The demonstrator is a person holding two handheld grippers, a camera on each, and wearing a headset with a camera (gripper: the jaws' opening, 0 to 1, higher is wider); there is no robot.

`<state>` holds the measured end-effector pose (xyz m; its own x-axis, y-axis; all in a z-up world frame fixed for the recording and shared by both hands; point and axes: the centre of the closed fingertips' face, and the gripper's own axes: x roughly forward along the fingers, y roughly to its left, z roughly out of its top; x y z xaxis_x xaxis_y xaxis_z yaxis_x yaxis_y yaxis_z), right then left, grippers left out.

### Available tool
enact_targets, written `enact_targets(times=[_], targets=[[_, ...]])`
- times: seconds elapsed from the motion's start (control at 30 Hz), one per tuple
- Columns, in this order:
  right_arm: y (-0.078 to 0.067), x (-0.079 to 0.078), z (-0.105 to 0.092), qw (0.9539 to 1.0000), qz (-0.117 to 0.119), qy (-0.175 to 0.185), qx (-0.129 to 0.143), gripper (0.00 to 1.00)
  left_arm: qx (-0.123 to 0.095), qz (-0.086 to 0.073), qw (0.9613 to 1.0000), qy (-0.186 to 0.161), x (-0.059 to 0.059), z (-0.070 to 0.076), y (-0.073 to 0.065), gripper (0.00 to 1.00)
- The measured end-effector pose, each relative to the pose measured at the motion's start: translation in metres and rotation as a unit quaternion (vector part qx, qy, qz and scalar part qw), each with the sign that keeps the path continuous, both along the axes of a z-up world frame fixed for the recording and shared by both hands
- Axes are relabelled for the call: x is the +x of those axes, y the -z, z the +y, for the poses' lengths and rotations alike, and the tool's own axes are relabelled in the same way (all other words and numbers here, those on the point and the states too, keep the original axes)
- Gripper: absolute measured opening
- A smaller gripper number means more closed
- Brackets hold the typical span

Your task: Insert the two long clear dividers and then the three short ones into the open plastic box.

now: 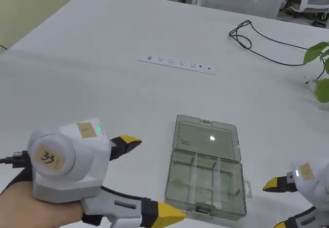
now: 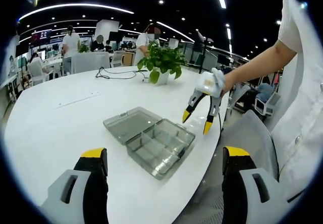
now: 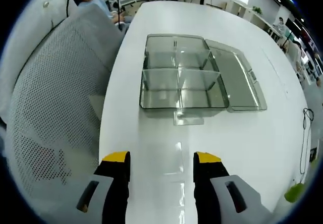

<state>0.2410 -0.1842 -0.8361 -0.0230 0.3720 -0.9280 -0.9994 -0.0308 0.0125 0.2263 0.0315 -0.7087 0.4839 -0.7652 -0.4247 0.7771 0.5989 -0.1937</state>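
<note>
The open plastic box point(image 3: 166, 99) is sitting on the white table point(image 1: 103, 84), its lid point(image 1: 207, 138) lying flat behind it. 2 long dividers point(image 1: 194, 176) are standing upright inside, running from the lid side to the front. I cannot tell whether any short one is seated. Faint clear strips, judged to be short dividers point(image 3: 172, 159), are lying flat on the table near the box's right side, 1 of them just beside the wall.

The right gripper point(image 3: 161, 157) is hovering over those strips, jaws parted moderately and gripping nothing. The left gripper point(image 1: 151, 178) is hanging to the left of the box, jaws spread wide, also empty.

Handling judgement: the strips are looking thin, rigid, very light and slick, and are nearly vanishing against the white surface. Lying flat, they are offering only an edge. A pinch across the short width near mid-length is looking like the best hold, leaving both ends free for the slots. Too hard a squeeze is risking a flick-out or a crack, and a tilt in the jaws is risking a jam. The box is probably light too, so bracing it with the left gripper is looking wise.
</note>
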Motion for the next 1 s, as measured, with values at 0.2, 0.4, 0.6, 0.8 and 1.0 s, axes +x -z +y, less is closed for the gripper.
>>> enact_targets(times=[0.2, 0.4, 0.6, 0.8, 1.0], targets=[[0.014, -0.002, -0.005, 0.9986, -0.006, -0.042, -0.032, 0.46, 0.001, -0.001, 1.0000, 0.002, 0.001, -0.001, 0.000, 0.97], [0.018, 0.001, -0.004, 0.9976, -0.006, -0.053, -0.044, 0.43, 0.000, -0.001, 1.0000, 0.002, 0.001, -0.001, -0.001, 0.97], [0.020, 0.002, -0.005, 0.9972, -0.008, -0.056, -0.049, 0.40, 0.000, -0.001, 1.0000, 0.000, 0.002, 0.001, 0.000, 0.96], [0.021, -0.001, -0.005, 0.9952, -0.019, -0.074, -0.061, 0.35, 0.000, -0.001, 1.0000, 0.001, 0.002, 0.000, 0.001, 0.96], [0.020, 0.000, -0.006, 0.9958, -0.019, -0.067, -0.059, 0.33, -0.003, -0.002, 1.0000, 0.000, 0.004, 0.000, 0.000, 0.96]])
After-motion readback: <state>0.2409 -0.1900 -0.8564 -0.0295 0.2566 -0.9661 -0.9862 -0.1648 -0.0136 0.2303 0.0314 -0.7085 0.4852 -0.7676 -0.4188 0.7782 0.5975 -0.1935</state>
